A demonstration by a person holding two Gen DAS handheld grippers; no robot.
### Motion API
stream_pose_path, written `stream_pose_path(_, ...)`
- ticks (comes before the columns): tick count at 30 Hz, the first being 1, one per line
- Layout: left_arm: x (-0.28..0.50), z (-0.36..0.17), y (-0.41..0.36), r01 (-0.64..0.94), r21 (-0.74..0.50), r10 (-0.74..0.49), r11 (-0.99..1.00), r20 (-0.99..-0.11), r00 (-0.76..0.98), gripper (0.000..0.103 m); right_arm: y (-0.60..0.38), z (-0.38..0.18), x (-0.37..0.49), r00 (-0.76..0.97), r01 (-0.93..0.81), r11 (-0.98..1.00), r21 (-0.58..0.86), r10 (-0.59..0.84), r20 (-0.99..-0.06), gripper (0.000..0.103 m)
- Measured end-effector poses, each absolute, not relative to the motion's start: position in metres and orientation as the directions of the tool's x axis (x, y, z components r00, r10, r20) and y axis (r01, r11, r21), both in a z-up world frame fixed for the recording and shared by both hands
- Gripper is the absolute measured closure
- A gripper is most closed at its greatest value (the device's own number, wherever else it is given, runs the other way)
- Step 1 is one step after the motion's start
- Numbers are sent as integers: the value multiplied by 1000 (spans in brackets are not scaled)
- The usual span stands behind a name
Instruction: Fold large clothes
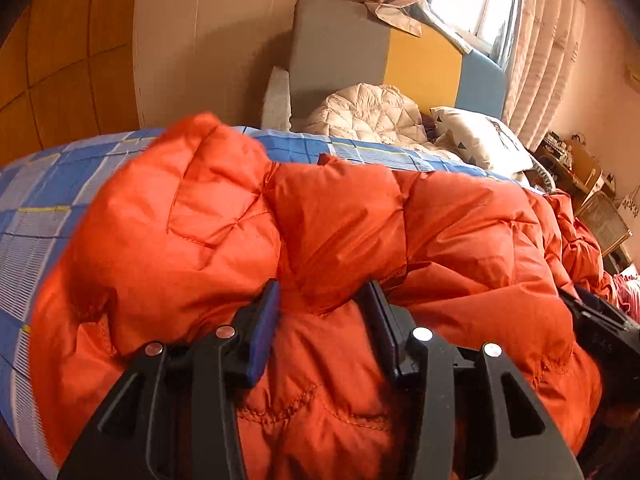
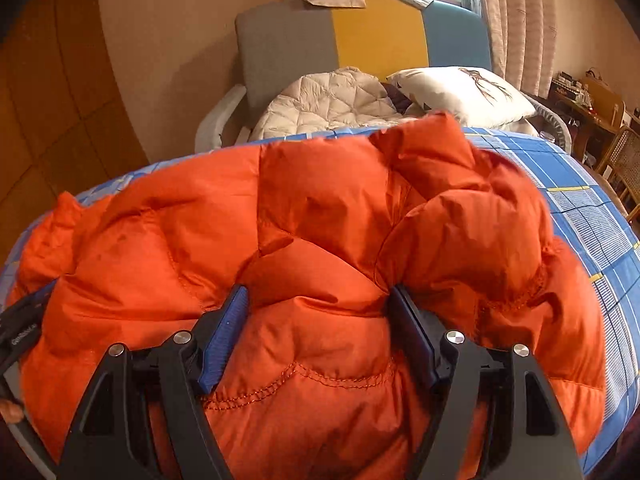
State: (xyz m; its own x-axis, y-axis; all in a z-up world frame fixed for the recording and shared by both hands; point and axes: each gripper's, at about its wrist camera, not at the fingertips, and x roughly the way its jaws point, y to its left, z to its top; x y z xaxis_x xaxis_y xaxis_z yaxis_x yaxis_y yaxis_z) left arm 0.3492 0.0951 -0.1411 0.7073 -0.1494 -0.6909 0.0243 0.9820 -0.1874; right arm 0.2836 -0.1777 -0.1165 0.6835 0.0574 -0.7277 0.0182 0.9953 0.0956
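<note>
I see the orange down jacket (image 1: 340, 216) lying on the blue checked bed sheet (image 1: 36, 208). My left gripper (image 1: 324, 296) and right gripper (image 2: 320, 300) each pinch a thick fold of it.

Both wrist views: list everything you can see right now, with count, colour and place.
down jacket: one, orange, bunched on the bed, gripped along its near edge
bedsheet: one, blue and white check, under the jacket
quilted coat: one, cream, at the bed's head
pillow: one, white, printed, beside the coat
headboard: one, grey, yellow and blue panels
curtains: beige, at the window
wicker chair: one, right of the bed
left gripper: black, blue pads, fabric between the fingers
right gripper: black, blue pads, fabric between the fingers
</note>
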Motion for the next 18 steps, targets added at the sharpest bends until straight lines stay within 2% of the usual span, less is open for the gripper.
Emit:
stream_pose_path(5, 347, -151, 96, 17, -189, -145, 982, -689, 710, 59, -175, -131, 294, 674, 17, 997, 78, 46, -737, 32)
stream_pose_path(9, 340, -136, 94, -19, -185, -120, 983, -711, 693, 61, -177, -127, 295, 654, 10, 997, 79, 53, -754, 31)
stream_pose_path(13, 316, -113, 86, 7, -191, -135, 982, -671, 729, 58, -184, -112, 281, 663, 4, 992, 127, 93, -743, 27)
stream_pose_path(18, 289, -92, 70, 65, -188, -171, 980, -630, 757, 57, -195, -93, 248, 692, 3, 986, 166, 118, -712, 26)
